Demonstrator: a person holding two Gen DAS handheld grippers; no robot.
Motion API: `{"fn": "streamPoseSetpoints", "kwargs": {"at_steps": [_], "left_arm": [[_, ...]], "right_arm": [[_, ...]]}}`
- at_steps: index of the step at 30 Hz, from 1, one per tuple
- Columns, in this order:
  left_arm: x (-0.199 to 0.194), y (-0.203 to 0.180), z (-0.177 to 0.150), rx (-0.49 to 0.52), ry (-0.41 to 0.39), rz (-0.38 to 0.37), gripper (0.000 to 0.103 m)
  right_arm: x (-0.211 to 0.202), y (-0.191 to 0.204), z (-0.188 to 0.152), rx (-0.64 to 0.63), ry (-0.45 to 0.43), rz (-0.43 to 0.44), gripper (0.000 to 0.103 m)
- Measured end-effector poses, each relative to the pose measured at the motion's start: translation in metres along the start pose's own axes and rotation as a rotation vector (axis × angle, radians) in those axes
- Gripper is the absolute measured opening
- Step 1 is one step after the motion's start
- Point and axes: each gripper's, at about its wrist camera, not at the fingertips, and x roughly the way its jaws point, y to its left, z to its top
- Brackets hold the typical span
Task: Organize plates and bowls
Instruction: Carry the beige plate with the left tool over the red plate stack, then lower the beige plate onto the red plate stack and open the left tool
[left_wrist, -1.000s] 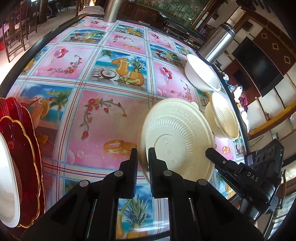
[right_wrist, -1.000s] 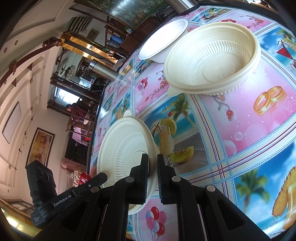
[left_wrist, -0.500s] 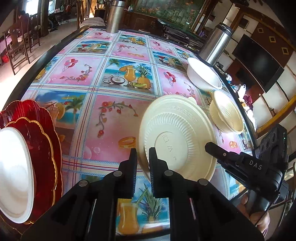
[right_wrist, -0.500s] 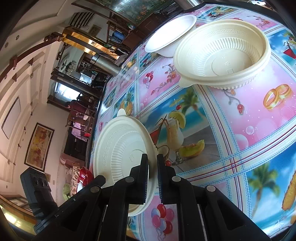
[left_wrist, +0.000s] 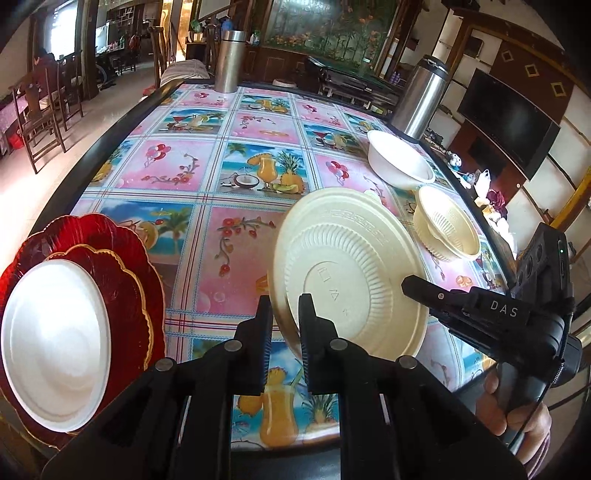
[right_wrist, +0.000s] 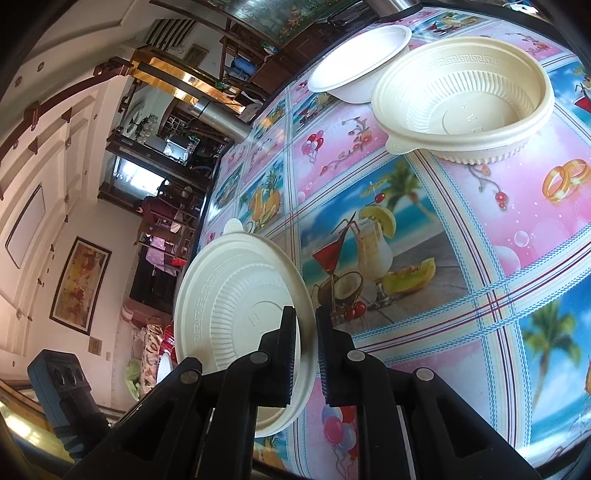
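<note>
A cream ribbed plastic bowl (left_wrist: 351, 266) is held on edge above the table, its underside facing the left wrist camera. My left gripper (left_wrist: 285, 314) is shut on its near rim. My right gripper (right_wrist: 306, 325) is shut on the opposite rim of the same bowl (right_wrist: 236, 310); it shows in the left wrist view (left_wrist: 480, 314) at right. A second cream bowl (right_wrist: 461, 99) (left_wrist: 447, 221) stands upright on the table, with a white bowl (right_wrist: 358, 66) (left_wrist: 399, 158) behind it. At left, a white plate (left_wrist: 55, 339) lies on stacked red scalloped plates (left_wrist: 122, 266).
The table (left_wrist: 240, 240) has a colourful tropical-print cloth and a dark edge. Two steel flasks stand at the back, one centre (left_wrist: 229, 62) and one right (left_wrist: 421, 96). Chairs (left_wrist: 40, 110) stand beyond the left edge.
Both grippers have lifted and drawn back with the cream bowl held between them. More of the table and the red plate stack has come into view.
</note>
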Motion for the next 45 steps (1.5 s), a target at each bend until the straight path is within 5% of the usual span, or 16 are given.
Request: {"fn": "streamPoseSetpoints", "kwargs": {"at_steps": [17, 28, 37, 45], "left_arm": [[-0.079, 0.062, 0.003, -0.078, -0.157, 0.074, 0.012], [-0.121, 0.121, -0.008, -0.180, -0.212, 0.189, 0.012], [-0.102, 0.150, -0.026, -0.238, -0.132, 0.215, 0.012], [-0.092, 0.153, -0.041, -0.234, -0.060, 0.204, 0.014]], "right_arm": [[0.008, 0.086, -0.008, -0.135, 0.014, 0.101, 0.014], [0.047, 0.177, -0.033, -0.284, 0.121, 0.202, 0.014], [0.094, 0.196, -0.070, -0.320, 0.270, 0.193, 0.014], [0.105, 0.192, -0.074, -0.313, 0.301, 0.186, 0.014]]}}
